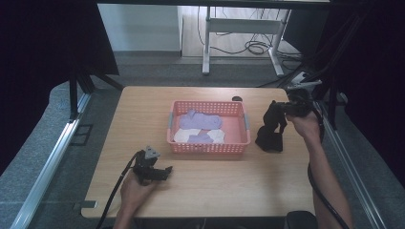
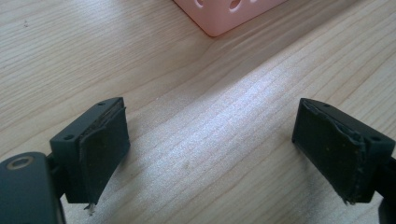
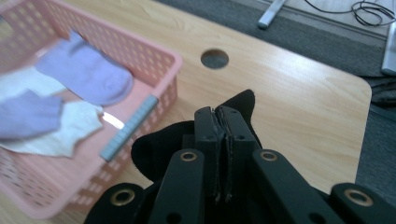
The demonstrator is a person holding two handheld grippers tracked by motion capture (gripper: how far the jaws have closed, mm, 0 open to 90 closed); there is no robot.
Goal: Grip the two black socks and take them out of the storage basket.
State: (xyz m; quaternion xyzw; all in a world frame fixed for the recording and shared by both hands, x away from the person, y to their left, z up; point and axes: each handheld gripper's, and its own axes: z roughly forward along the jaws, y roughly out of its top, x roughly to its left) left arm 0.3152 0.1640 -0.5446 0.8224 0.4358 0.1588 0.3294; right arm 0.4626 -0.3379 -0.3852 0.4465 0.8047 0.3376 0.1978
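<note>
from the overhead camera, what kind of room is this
Probably a lab or data-recording workspace, not a home: a wooden table ringed by black curtains, metal frame rails alongside, and loose cables on the floor behind.

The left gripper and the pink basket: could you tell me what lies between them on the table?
Nothing: in the high view, bare wooden table separates the left gripper from the pink basket.
</note>
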